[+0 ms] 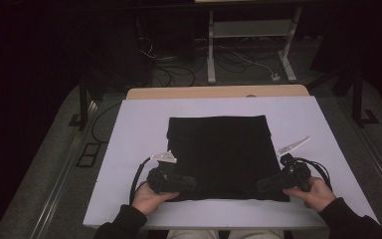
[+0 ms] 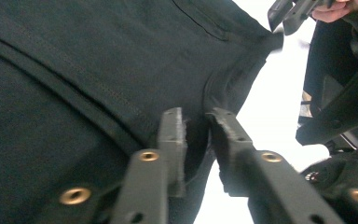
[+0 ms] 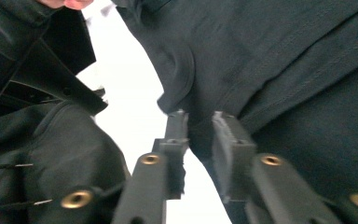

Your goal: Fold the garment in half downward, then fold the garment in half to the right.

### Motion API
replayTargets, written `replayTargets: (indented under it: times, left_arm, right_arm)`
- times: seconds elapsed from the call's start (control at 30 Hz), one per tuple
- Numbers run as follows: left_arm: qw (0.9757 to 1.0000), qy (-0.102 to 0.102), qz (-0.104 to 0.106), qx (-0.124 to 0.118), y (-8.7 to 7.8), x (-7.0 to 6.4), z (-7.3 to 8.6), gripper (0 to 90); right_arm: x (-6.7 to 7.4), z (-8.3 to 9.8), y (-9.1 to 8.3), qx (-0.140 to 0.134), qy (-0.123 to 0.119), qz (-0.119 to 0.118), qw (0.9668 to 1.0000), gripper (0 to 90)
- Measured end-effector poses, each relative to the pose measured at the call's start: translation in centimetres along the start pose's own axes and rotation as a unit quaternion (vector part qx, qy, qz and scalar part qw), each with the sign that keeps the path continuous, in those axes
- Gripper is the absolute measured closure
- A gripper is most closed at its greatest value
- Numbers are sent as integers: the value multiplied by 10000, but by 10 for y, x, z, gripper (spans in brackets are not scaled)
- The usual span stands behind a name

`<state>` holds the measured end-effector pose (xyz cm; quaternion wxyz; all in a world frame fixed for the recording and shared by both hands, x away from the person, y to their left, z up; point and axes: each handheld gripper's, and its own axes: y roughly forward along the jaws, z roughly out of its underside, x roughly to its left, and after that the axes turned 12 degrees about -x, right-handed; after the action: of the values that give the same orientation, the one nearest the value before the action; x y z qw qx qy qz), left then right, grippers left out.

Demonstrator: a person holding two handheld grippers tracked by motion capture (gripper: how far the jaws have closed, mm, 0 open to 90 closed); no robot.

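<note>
The black cloth [image 1: 218, 157] lay flat on the white table [image 1: 129, 149], looked soft and floppy, best picked up by its near corners, where the left gripper [image 2: 196, 116] and right gripper [image 3: 200, 119] stood a little open around its edge.

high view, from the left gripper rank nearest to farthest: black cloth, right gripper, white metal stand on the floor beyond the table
1. black cloth: its near left corner is right at the left gripper.
2. right gripper: across the cloth, at its near right corner.
3. white metal stand: on the floor past the table's far edge.
</note>
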<state>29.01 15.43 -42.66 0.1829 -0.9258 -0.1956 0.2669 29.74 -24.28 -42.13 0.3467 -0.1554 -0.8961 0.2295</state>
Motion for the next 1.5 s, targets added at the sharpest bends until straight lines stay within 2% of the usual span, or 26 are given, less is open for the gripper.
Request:
replayTargets:
  times: [0.13,0.27,0.4,0.63,0.77,0.83,0.9,1.0,1.23,1.5]
  left_arm:
    - [9999,129,-81,-22,-2,-2,-2,509]
    - [9994,230,-254,-60,-6,-5,-3,374]
    - [9989,287,-341,-170,-12,-4,-5,275]
    - [9979,329,-447,-344,-24,1,-5,86]
    - [9965,318,-655,-419,-30,6,-3,2]
    - [9958,293,-726,-468,-34,9,-1,0]
    - [9949,294,-806,-521,-37,11,1,0]
    - [9934,414,-930,-533,-41,11,3,0]
    - [9916,519,-1071,-507,-48,13,7,0]
    - [9896,655,-1170,-531,-54,12,10,0]
  right_arm:
    - [1,-1,-2,-88,-101,108,9999,569]
    - [5,-3,-4,-186,-230,222,9993,436]
    - [8,-4,-5,-293,-359,403,9981,323]
    - [13,-9,-8,-542,-530,768,9942,0]
    - [16,-11,-9,-644,-617,819,9926,0]
    - [16,-12,-8,-645,-638,894,9919,0]
    - [16,-13,-7,-638,-629,872,9922,0]
    - [16,-16,-6,-680,-723,984,9902,0]
    - [21,-32,-3,-783,-933,1110,9863,0]
    - [20,-49,-1,-885,-983,1093,9852,0]
